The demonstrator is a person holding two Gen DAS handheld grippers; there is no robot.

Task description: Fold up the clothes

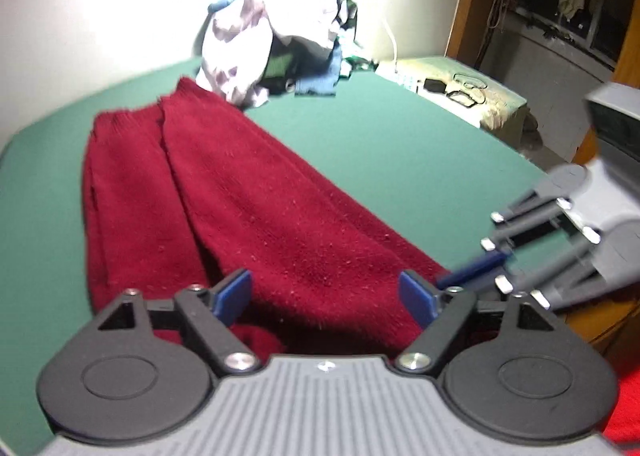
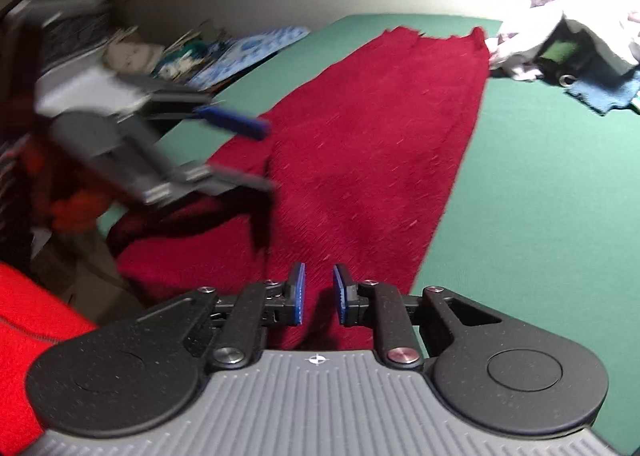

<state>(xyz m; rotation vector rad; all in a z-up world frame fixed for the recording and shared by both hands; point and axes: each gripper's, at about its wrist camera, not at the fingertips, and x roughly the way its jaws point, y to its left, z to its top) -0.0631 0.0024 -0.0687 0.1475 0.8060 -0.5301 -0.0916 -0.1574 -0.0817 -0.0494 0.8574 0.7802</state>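
Note:
A dark red knit garment (image 1: 248, 191) (image 2: 384, 143) lies lengthwise on the green table (image 1: 392, 143) (image 2: 540, 195), its ribbed end far from me. My left gripper (image 1: 326, 296) hovers open over the garment's near end, jaws wide apart with nothing between them. In the right wrist view the left gripper (image 2: 256, 151) is blurred, at the garment's left side. My right gripper (image 2: 319, 294) is at the near edge, its blue pads (image 2: 298, 292) a narrow gap apart with red fabric bunched between them. In the left wrist view the right gripper (image 1: 472, 268) touches the garment's near right corner.
A heap of mixed clothes (image 1: 272, 47) (image 2: 568, 39) sits at the table's far side. A low stand with cables (image 1: 460, 87) is beyond the right edge. Boxes and clutter (image 2: 224, 51) line the left wall. A person's red sleeve (image 2: 32, 316) is close by.

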